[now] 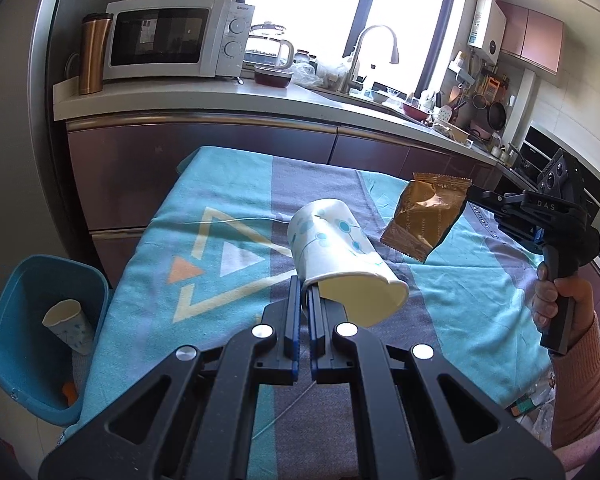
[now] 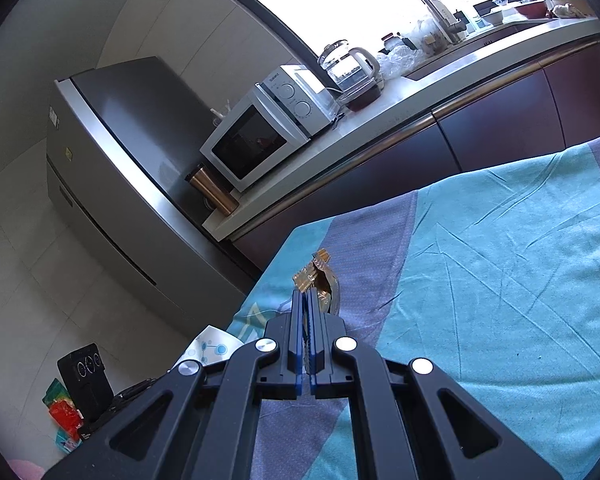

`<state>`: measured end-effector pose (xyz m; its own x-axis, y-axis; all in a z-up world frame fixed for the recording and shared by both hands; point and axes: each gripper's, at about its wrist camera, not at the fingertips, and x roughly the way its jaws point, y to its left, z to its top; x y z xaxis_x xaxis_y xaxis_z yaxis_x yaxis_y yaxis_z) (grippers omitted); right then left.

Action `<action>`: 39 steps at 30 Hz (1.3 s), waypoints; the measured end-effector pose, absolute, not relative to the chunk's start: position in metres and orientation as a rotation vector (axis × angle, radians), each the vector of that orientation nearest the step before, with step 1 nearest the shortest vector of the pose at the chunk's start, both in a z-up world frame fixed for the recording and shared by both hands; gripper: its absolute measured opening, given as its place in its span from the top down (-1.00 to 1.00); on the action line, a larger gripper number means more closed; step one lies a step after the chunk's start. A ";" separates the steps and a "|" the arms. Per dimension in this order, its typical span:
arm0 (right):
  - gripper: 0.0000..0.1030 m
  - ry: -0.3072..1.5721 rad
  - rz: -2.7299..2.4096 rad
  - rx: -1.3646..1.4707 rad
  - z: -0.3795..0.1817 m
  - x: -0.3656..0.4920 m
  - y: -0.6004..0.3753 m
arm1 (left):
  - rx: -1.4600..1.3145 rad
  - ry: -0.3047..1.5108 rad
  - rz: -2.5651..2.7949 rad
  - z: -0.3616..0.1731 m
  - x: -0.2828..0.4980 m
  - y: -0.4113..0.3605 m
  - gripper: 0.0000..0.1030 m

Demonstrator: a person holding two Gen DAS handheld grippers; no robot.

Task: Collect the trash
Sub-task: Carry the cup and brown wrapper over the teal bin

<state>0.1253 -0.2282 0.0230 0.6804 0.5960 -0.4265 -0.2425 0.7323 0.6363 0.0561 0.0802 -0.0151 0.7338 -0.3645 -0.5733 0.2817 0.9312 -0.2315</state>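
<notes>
Left gripper (image 1: 305,294): my jaws are clamped narrow on the rim of the paper cup (image 1: 340,252), one finger inside the mouth and one outside, because the thin wall gives the only firm bite.
Paper cup: it hangs tilted, base pointing away from me, lifted clear of the blue cloth (image 1: 228,208) on the table.
Right gripper (image 2: 307,300): pinched tight on one edge of the brown wrapper (image 1: 424,218), so the flat foil dangles free.
Brown wrapper: in the air above the cloth, just beside the cup but apart from it.
Blue bin (image 1: 32,344): on the floor off the table's left corner, with another paper cup (image 1: 70,326) lying inside; I judge both pieces are bound there.
Left hand pose: angled downward over the cloth.
Right hand (image 1: 560,300): fist wrapped round the handle, pink sleeve (image 1: 584,392) below, tool aimed leftward across the table.
</notes>
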 end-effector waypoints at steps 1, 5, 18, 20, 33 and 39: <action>0.97 0.668 0.508 0.579 0.023 0.124 -0.226 | -0.134 0.655 -0.353 -0.014 0.055 0.083 0.93; 0.97 0.669 0.543 0.585 0.025 0.121 -0.213 | -0.140 0.646 -0.339 -0.012 0.050 0.094 0.93; 0.97 0.667 0.679 0.591 0.034 0.120 -0.156 | -0.158 0.614 -0.245 -0.001 0.025 0.141 0.93; 0.97 0.667 0.699 0.588 0.036 0.121 -0.147 | -0.161 0.608 -0.228 0.000 0.021 0.148 0.93; 0.97 0.695 0.824 0.576 0.039 0.134 -0.088 | -0.187 0.588 -0.134 0.005 -0.003 0.197 0.93; 0.97 0.717 0.863 0.575 0.036 0.141 -0.064 | -0.195 0.588 -0.102 0.005 -0.009 0.212 0.93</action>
<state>0.1408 -0.0640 0.0355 0.4496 0.8321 -0.3249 -0.4719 0.5300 0.7046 -0.0088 0.2116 0.0050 0.8279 -0.1511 -0.5401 0.0400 0.9765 -0.2118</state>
